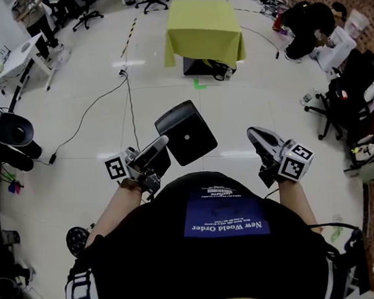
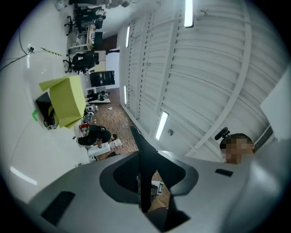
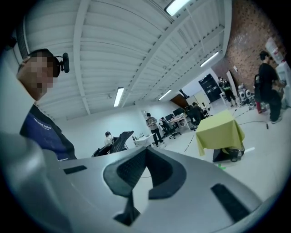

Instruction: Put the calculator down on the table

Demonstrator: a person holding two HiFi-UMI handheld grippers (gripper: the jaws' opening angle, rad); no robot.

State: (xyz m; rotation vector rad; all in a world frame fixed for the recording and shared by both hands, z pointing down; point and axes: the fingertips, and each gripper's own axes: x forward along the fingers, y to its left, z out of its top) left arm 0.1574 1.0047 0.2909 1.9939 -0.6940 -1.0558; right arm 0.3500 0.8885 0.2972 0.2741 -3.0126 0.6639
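The calculator (image 1: 185,134), a light, stiff, smooth slab, is pinched edge-on in the left gripper (image 1: 161,151), mostly jutting past its fingertips. It could pivot there. The right gripper (image 1: 256,139) is closed and empty.

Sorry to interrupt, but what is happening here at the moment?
A person standing on an open floor holds a tool in each hand. The left tongs grip a dark, flat calculator by its edge, up in the air in front of the person. The right tongs are shut with nothing in them. The table under a yellow-green cloth stands well ahead across the floor, so the calculator has not yet been put down.
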